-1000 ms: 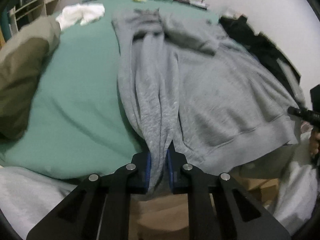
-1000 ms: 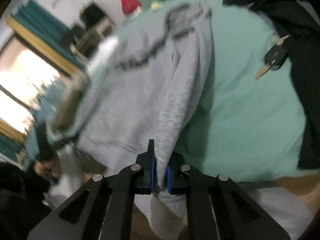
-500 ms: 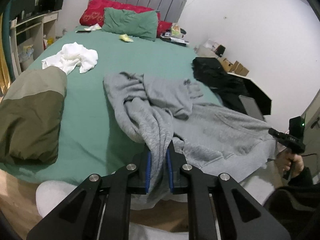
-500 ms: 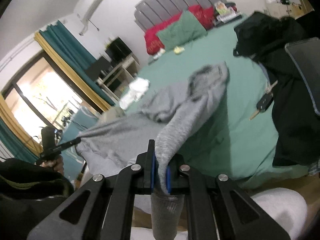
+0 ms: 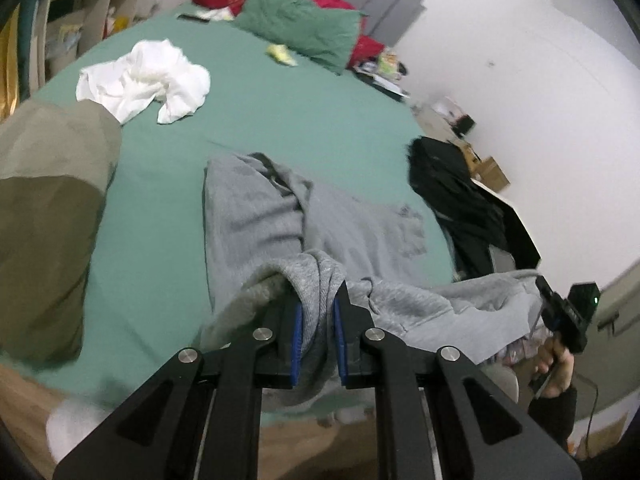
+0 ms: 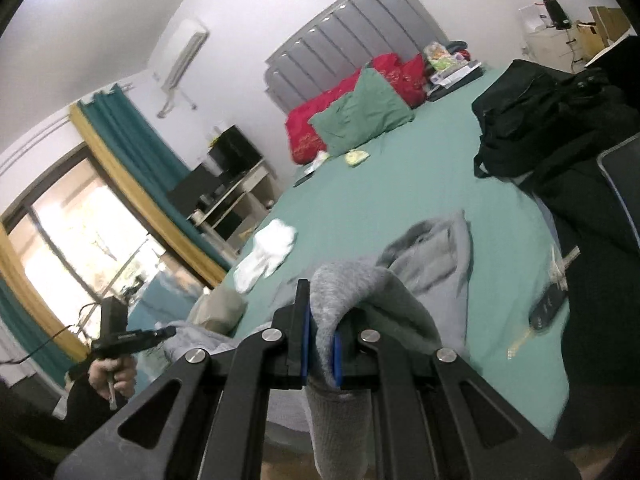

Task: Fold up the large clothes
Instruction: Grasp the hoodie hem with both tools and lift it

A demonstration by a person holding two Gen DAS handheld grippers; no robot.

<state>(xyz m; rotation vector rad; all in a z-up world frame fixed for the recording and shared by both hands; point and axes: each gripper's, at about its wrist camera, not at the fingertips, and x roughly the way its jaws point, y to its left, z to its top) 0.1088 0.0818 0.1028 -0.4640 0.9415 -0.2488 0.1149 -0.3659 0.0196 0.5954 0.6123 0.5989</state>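
Note:
A large grey sweatshirt (image 5: 260, 216) lies on the green bed (image 5: 280, 120), its near hem lifted off the sheet. My left gripper (image 5: 318, 320) is shut on a bunch of that hem between its blue pads. My right gripper (image 6: 320, 344) is shut on the sweatshirt (image 6: 436, 256) at the other corner, and a ribbed cuff hangs below its fingers. In the left wrist view the right gripper (image 5: 560, 312) shows at the far right, held by a hand. In the right wrist view the left gripper (image 6: 132, 336) shows at the lower left, with grey cloth stretched from it.
A white garment (image 5: 148, 80) lies crumpled at the far left of the bed, an olive cushion (image 5: 44, 208) at the near left. Black clothing (image 5: 464, 200) and a car key (image 6: 548, 308) lie along the right side. Green and red pillows (image 6: 360, 112) rest against the grey headboard (image 6: 352, 28).
Both grippers have risen with the sweatshirt's hem, so its near part now hangs off the sheet. More of the bed and room has come into view.

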